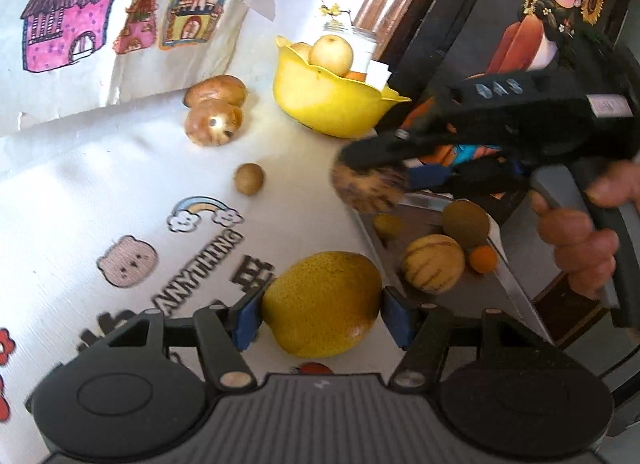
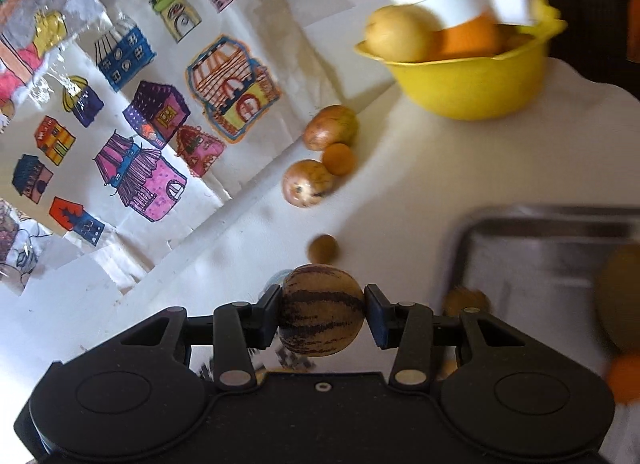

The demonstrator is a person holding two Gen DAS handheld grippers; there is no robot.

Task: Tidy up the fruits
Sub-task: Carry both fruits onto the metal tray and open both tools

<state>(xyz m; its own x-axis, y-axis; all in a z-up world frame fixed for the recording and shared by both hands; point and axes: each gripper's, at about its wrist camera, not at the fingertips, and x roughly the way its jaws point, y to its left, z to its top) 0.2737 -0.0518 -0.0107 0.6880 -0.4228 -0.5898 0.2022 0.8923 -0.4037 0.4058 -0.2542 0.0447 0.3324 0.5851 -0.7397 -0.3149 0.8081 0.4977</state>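
Note:
My left gripper is shut on a large yellow pear just above the white cloth. My right gripper is shut on a small striped melon; in the left wrist view the right gripper holds the same melon near the metal tray's far corner. The tray holds a striped melon, a kiwi, a small orange and a small yellow-green fruit. A yellow bowl holds a pear and an orange.
Two brownish fruits and a small brown round fruit lie on the cloth left of the bowl; a small orange sits with them. A glass jar with a white label stands behind the bowl. Drawings of houses cover the back.

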